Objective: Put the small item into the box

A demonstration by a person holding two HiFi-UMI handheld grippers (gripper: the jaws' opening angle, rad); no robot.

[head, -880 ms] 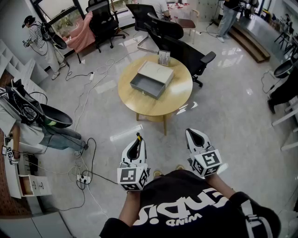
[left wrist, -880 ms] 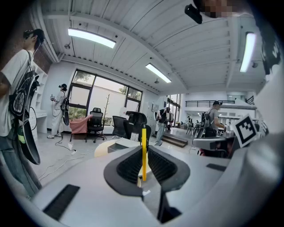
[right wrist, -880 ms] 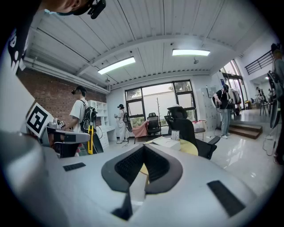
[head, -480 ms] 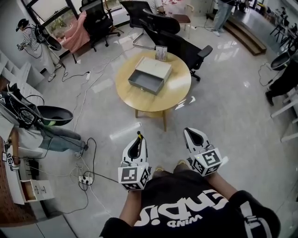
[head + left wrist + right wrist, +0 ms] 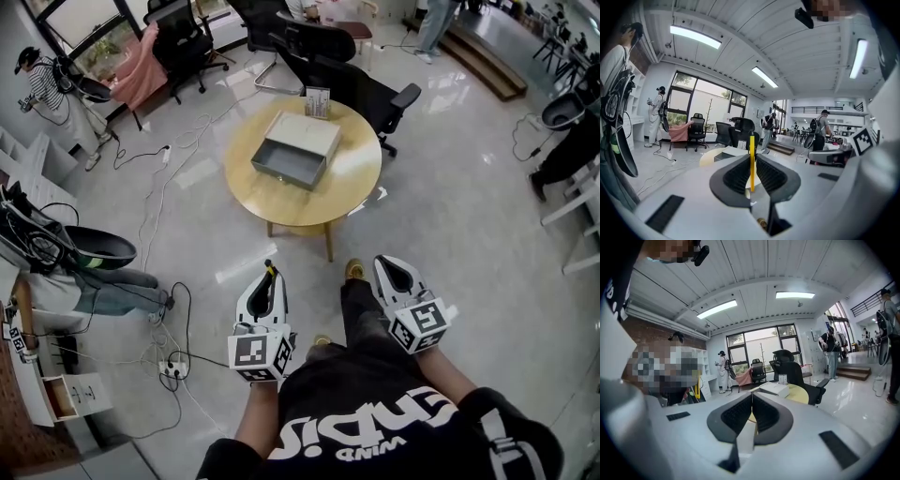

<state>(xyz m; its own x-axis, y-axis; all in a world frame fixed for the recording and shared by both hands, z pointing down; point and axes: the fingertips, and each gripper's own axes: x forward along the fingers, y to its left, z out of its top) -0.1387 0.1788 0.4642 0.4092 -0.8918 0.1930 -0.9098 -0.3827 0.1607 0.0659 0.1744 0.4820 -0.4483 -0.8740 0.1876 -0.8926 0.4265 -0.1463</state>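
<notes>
My left gripper (image 5: 268,277) is shut on a thin yellow pencil (image 5: 752,161) that stands upright between its jaws, its dark tip showing above them (image 5: 271,267). My right gripper (image 5: 394,272) is shut with nothing in it (image 5: 752,411). Both are held low in front of my body, well short of the round wooden table (image 5: 352,178). On that table rests an open grey box (image 5: 295,159), its lid laid back behind it. The box (image 5: 729,152) appears past the left jaws, and as a pale shape (image 5: 776,389) beyond the right jaws.
A small card stand (image 5: 317,101) sits at the table's far edge. Black office chairs (image 5: 347,66) stand behind the table. Cables and a power strip (image 5: 169,358) lie on the shiny floor at my left. A seated person (image 5: 94,272) is at far left, and others stand farther off.
I have walked forward, so the table and box sit nearer and lower in the head view. My foot has stepped out ahead. Both grippers keep their hold and pose.
</notes>
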